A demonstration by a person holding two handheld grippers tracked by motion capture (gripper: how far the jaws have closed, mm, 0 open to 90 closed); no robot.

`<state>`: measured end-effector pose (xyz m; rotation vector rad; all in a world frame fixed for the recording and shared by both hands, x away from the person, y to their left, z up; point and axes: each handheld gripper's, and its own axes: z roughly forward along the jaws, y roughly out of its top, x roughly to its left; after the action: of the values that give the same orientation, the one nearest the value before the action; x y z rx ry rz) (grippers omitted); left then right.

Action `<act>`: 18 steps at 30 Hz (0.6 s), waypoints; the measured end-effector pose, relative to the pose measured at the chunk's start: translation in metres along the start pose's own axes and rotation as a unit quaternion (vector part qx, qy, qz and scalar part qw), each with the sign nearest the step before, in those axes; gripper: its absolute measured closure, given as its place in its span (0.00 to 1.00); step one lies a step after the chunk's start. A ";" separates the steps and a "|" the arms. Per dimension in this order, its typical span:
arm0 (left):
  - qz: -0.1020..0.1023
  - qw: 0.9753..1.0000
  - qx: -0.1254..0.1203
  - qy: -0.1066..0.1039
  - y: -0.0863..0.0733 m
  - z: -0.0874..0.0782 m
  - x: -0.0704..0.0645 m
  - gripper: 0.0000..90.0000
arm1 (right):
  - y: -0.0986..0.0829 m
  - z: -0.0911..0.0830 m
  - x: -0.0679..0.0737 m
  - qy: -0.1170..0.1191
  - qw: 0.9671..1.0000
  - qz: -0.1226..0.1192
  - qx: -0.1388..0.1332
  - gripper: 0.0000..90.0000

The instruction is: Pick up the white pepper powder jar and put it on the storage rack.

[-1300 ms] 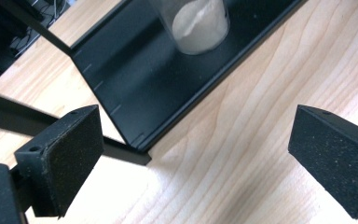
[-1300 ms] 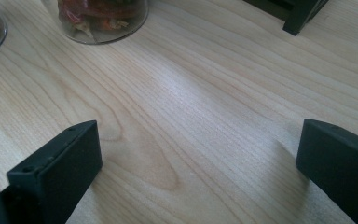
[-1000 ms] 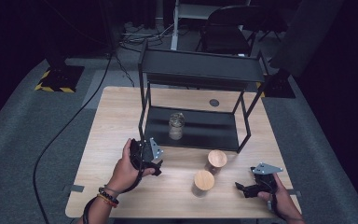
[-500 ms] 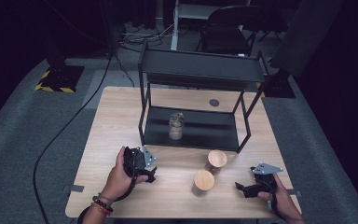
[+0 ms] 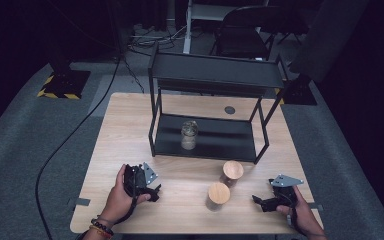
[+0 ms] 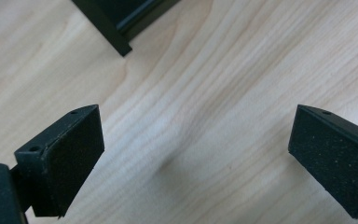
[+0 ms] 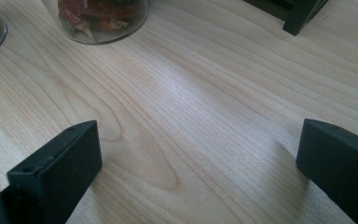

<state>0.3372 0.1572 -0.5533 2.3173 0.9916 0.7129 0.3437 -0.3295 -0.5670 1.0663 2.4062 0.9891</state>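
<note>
Two glass jars with wooden lids stand on the table: one [image 5: 232, 173] just in front of the black shelf rack [image 5: 215, 82], the other [image 5: 218, 195] nearer the front edge. A third glass jar [image 5: 189, 134] stands on the rack's lower shelf. My left gripper [image 5: 150, 192] rests low over the table at front left, jaws wide open over bare wood [image 6: 196, 135]. My right gripper [image 5: 258, 201] sits at front right, open, nothing between its jaws [image 7: 200, 154]. A jar's glass base [image 7: 103, 16] with reddish contents shows in the right gripper view.
The wooden table [image 5: 125, 130] carries the rack at its middle back. A rack foot [image 6: 121, 44] lies ahead of the left gripper and another foot [image 7: 300, 18] ahead of the right. A small dark round disc [image 5: 229, 110] lies behind the rack. A cable [image 5: 55, 155] trails off the left.
My left gripper has drawn back toward the table's front edge and slightly left. The right gripper and the jars have stayed put.
</note>
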 end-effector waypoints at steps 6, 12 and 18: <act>-0.013 1.000 -0.007 -0.004 -0.010 0.000 0.000 0.03 | 0.000 0.000 0.000 0.000 1.000 0.000 0.000 0.00; -0.033 0.999 -0.019 -0.014 -0.017 -0.002 0.001 0.03 | 0.000 0.000 0.000 0.000 1.000 0.000 0.000 0.00; -0.065 0.997 -0.029 -0.032 -0.027 -0.002 0.007 0.03 | 0.000 0.000 0.000 0.000 1.000 0.000 0.000 0.00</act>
<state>0.3266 0.1793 -0.5668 2.1895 1.0673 0.6036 0.3437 -0.3295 -0.5670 1.0662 2.4062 0.9890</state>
